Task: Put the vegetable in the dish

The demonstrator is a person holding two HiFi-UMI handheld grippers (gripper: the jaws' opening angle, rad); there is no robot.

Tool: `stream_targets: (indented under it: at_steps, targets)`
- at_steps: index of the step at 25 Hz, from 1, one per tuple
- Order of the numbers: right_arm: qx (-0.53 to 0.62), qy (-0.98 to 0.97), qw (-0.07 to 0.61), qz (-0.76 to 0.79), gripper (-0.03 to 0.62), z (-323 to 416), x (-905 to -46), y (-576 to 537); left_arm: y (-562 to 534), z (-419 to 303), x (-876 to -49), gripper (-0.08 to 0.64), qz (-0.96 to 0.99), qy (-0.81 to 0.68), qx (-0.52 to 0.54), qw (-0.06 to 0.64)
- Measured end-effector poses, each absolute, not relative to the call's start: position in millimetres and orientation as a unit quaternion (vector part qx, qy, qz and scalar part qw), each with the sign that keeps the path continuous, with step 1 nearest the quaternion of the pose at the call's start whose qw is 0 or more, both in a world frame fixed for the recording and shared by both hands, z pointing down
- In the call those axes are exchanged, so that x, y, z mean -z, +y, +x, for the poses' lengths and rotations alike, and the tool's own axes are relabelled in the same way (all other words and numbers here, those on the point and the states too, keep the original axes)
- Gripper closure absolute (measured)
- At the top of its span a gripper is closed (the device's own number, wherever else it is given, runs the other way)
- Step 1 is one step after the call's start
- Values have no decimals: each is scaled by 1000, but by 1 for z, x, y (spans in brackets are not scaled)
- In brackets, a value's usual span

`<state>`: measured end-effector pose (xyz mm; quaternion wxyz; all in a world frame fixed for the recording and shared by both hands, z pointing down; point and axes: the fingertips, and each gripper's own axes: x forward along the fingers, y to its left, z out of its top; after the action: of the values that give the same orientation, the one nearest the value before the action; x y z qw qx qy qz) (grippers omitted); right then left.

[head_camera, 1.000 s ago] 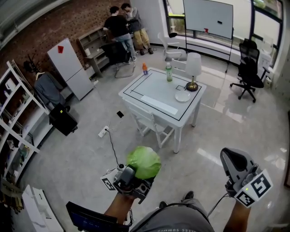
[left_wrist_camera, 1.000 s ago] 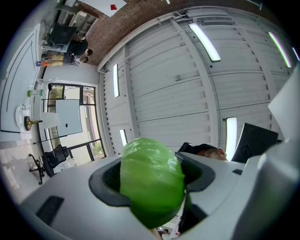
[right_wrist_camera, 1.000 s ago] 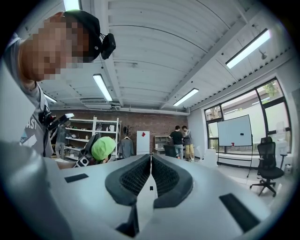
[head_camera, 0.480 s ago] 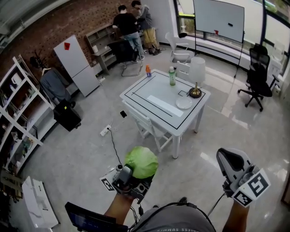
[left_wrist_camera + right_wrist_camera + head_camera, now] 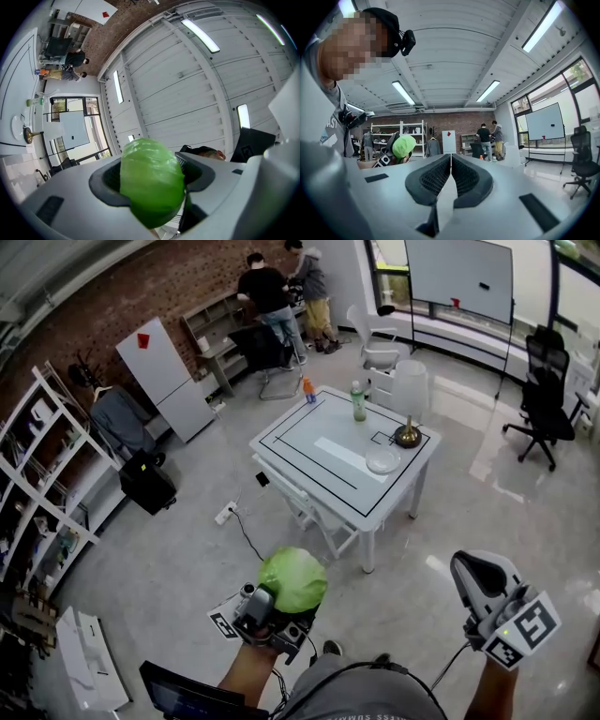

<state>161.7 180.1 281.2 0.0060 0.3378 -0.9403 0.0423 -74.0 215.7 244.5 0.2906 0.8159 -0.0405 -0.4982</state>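
Two grippers sit low in the head view: the left gripper (image 5: pixel 284 594) is clamped on a green cabbage (image 5: pixel 293 579), the right gripper (image 5: pixel 482 579) is empty. Over the last second the white table (image 5: pixel 309 442) and its dish (image 5: pixel 382 460) slid slightly in frame and the grip is unchanged. Likely mid-carry, with the dish still well apart. Left gripper view: pads press the cabbage's sides. Right gripper view: jaws together, nothing between. Writing: only square markers on the cubes; shirt print cut off, unreadable.
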Motion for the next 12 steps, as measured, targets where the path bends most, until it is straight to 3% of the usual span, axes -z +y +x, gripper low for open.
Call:
stream_targets:
  at_steps: [12]
  targets:
    - [-40, -926, 21, 376, 584, 119, -276, 129, 144, -117, -250, 259, 813, -8, 493, 312]
